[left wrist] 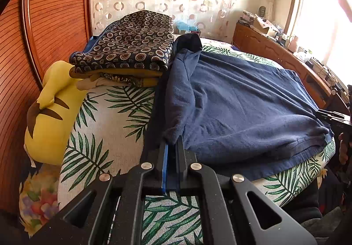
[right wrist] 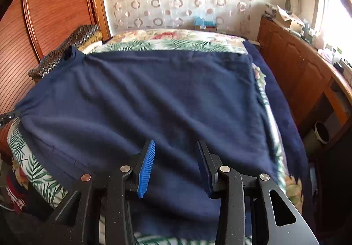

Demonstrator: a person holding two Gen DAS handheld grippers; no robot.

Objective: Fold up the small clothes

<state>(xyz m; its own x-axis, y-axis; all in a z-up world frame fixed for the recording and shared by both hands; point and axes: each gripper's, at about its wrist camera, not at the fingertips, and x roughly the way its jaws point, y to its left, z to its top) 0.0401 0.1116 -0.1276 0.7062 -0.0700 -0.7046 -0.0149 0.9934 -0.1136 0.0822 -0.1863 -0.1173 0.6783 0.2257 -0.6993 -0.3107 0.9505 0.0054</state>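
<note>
Pinching a bunched edge of the navy garment, the left tongs sit pressed together on the cloth at about 6 o'clock in the left wrist view, and a ridge of lifted fabric runs from them up toward 12 o'clock, ending in a dark cuff-like end near the folded patterned blanket. The rest of the garment lies spread over the bed, which wears a palm-leaf sheet, filling the side from 1 to 4 o'clock. A yellow plush toy leans at 9 o'clock against the wooden headboard. A wooden cabinet cluttered with small items stands at 2 o'clock beneath the bright window.

In the right wrist view the right tongs are spread apart, both blue pads showing, low over the near part of the navy garment at 6 o'clock; whether they touch the cloth I cannot tell. The garment covers most of the bed, with the left tongs' black tip at its edge at 9 o'clock. A waste bin stands on the floor at 3 o'clock by the cabinet.
</note>
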